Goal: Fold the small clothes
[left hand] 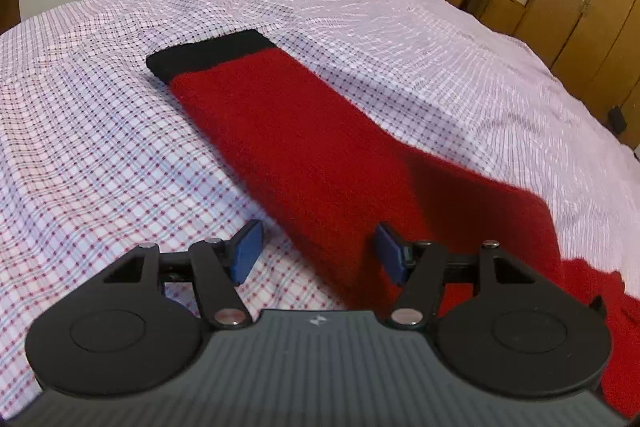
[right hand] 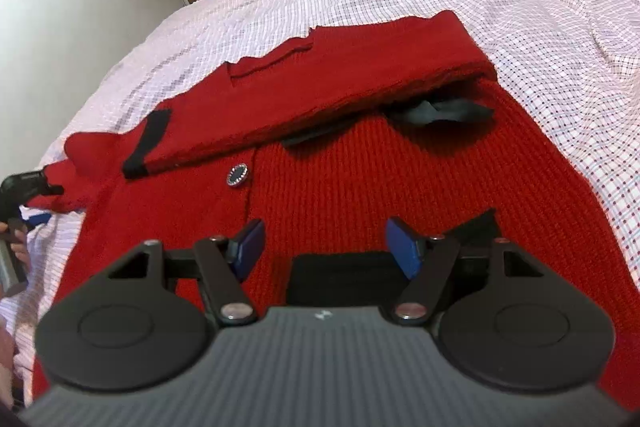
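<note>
Blue-padded fingertips of the left gripper stand spread apart with nothing between them, above the near end of a long red knitted sleeve with a black cuff stretched flat toward the far edge of the pink checked bedsheet. Jaws of the right gripper are likewise wide and empty over the red ribbed cardigan body, whose other sleeve is folded across it near a round dark button.
</note>
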The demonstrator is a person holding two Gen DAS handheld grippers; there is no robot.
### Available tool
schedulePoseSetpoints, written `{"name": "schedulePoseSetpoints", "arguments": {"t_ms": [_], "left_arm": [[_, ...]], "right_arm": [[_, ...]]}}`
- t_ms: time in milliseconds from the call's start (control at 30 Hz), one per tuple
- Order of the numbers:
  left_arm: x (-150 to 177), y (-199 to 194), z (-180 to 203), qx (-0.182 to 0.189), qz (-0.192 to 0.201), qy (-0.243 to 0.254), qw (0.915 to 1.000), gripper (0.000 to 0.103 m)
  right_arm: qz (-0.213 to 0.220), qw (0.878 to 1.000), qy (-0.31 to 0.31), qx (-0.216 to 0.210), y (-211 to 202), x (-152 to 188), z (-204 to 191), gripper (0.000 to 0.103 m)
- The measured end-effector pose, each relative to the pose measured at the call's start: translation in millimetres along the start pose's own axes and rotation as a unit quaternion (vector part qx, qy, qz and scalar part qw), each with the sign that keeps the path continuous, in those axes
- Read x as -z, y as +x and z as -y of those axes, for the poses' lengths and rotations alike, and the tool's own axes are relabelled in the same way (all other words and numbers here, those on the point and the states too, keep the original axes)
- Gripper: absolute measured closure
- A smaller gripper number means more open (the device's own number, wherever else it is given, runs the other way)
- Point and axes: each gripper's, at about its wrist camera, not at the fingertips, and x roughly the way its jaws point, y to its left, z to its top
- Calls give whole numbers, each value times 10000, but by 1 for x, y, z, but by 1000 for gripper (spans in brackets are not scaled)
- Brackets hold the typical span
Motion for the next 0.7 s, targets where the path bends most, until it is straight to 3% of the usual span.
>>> {"name": "schedulePoseSetpoints", "arguments": {"t_ms": [467,533,600,700], "left_arm": [[-7,15,11,-136,107,355,9992,37],[-6,14,14,-224,142,470,9985,44],[-6,11,16,-283,227,586,9976,68],[-7,0,14,-71,374,531,9979,87]], "right_arm": [[-4,10000,-60,33,6,3,-3,30],[0,10000,-55,33,5,3,-3,30],[9,10000,-76,37,6,4,-3,30],[28,9999,-133,49,7,6,-3,30]]}}
